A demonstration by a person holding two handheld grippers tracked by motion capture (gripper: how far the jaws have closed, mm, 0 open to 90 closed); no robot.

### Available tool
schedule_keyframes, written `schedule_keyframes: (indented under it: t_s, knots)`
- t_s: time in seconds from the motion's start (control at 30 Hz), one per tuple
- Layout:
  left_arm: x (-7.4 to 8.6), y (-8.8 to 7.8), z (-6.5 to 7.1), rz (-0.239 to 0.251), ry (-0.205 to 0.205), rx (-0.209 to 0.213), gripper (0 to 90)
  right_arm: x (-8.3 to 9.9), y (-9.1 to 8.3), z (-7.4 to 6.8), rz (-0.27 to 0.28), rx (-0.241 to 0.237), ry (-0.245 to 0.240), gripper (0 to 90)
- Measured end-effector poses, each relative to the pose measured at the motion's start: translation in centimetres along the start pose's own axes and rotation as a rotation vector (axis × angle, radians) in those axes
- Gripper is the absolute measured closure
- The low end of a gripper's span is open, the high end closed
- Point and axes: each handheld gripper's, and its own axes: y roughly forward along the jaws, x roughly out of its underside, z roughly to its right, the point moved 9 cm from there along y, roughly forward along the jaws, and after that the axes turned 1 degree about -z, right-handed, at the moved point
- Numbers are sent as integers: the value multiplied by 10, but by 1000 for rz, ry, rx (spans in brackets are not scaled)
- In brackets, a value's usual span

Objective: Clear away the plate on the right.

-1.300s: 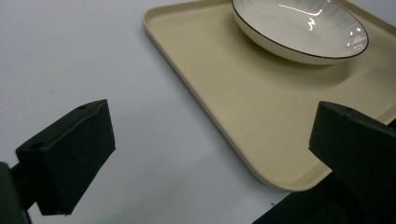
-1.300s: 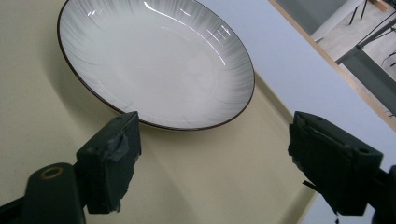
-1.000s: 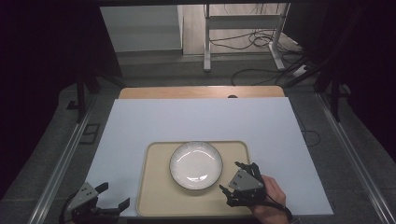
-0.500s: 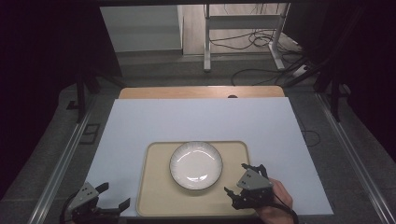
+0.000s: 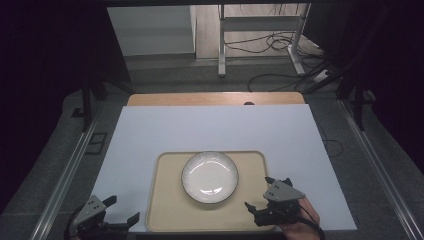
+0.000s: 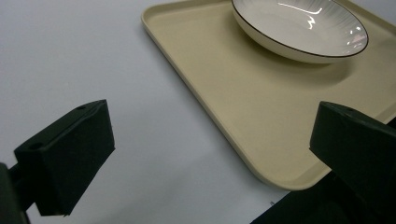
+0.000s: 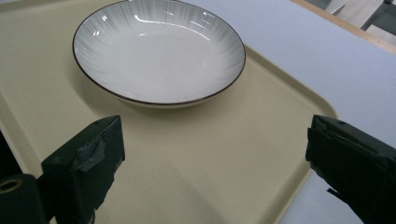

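Note:
A white plate [image 5: 210, 176] with a dark rim and grey streaks sits in the middle of a beige tray [image 5: 170, 210] on the white table top. My right gripper [image 5: 260, 193] is open over the tray's near right corner, just short of the plate. In the right gripper view, the plate [image 7: 159, 51] lies ahead of the wide-apart jaws of my right gripper [image 7: 215, 154] on the tray [image 7: 210, 182]. My left gripper [image 5: 122, 209] is open at the table's near left edge, beside the tray. The left gripper view looks past my left gripper [image 6: 210, 140] at the tray's corner [image 6: 243, 93] and the plate [image 6: 299, 28].
The white table top [image 5: 215, 130] stretches bare beyond the tray, with a wooden strip [image 5: 215, 98] along its far edge. Metal rails [image 5: 65, 180] run along both sides. Cables and a stand's legs [image 5: 260, 45] lie on the floor behind.
My right gripper has drawn back a little from the plate, toward the tray's near right corner. The left gripper has barely shifted. Plate and tray have not moved.

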Motion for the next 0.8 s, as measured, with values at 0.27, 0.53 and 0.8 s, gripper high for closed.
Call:
schedule_keyframes:
  t_s: [0.27,0.53,0.8]
  knots:
    - [0,0,0,-4,1,1,0,6,-7,4,6,2,23,25]
    - [0,0,0,-4,2,4,0,11,-17,9,14,11,58,20]
    - [0,0,1,-4,10,7,0,18,-26,15,16,29,74,17]
